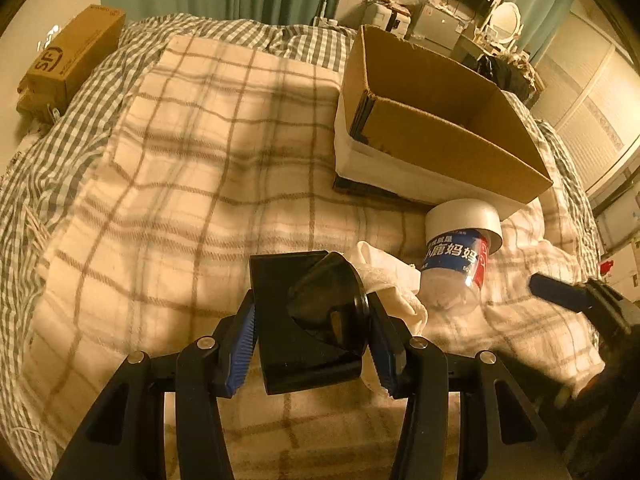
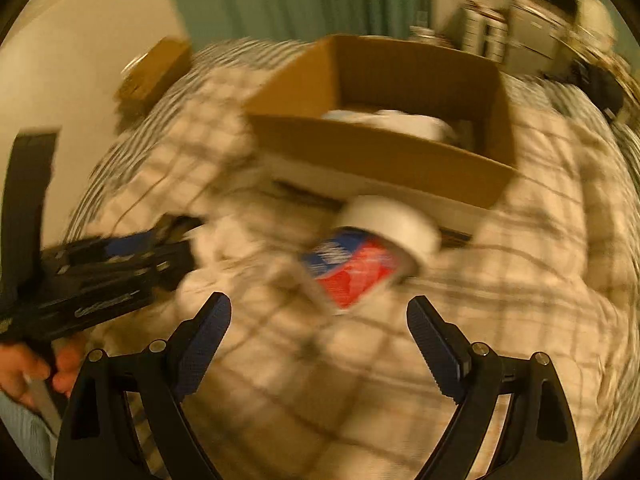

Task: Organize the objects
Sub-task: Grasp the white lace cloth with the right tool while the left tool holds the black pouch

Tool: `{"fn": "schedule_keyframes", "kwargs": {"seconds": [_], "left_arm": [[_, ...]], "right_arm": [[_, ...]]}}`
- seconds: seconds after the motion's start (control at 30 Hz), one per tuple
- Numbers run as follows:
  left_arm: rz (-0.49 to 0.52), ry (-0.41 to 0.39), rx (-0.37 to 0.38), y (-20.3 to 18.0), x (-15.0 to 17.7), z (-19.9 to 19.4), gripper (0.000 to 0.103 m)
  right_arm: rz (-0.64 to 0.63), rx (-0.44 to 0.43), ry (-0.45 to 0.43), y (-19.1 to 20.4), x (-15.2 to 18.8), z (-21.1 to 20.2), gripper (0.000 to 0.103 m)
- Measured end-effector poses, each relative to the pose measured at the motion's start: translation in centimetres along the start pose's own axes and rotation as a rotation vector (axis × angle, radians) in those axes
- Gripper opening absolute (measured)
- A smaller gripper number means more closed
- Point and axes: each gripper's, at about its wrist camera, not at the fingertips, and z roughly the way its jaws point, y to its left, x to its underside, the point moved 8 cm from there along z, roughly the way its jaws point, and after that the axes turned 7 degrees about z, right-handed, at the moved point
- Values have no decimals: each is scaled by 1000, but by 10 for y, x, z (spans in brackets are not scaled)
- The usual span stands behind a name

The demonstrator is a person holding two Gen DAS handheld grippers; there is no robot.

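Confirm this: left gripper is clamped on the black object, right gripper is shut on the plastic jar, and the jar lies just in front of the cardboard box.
Not quite. The right gripper is open and empty, as the right wrist view shows; the plastic jar lies untouched ahead. The rest holds: left gripper, black object, cardboard box.

Jar (image 1: 460, 256) on blanket (image 1: 180, 184) before cardboard box (image 1: 440, 120) (touching?); cloth (image 1: 396, 284) left of jar.

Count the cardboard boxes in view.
2. An open cardboard box sits on the plaid blanket ahead of the left gripper; a closed SF box lies at the bed's far left edge. Others may be out of frame.
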Motion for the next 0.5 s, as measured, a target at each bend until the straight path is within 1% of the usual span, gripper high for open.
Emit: {"fn": "schedule_keyframes", "kwargs": {"seconds": [0.07,0.13,0.2,0.3,0.33,0.37,0.4,0.43,0.47,0.5], "left_arm": [[-10,1,13,1,0,1,52],[-11,0,24,-1,2,1,52],[-5,4,34,-3,3,4,52],[15,23,54,-11,7,11,52],[24,35,59,-14,8,15,52],[29,49,56,-15,9,18,52],[27,63,50,-14,11,21,53],[20,72,51,-12,12,23,54],[10,77,60,-11,13,24,55],[-2,82,70,-10,14,25,57]], "right_arm": [[-93,-20,41,23,7,12,90],[-152,-30,72,37,15,23,89],[-182,-51,93,46,19,31,86],[-166,-67,117,45,21,44,77],[-155,-69,122,45,20,47,70],[-135,-75,137,42,20,54,56],[-116,-73,158,39,21,61,47],[-104,-59,178,35,23,67,26],[-96,-48,186,32,25,70,15],[-89,-40,189,30,26,71,15]]}}
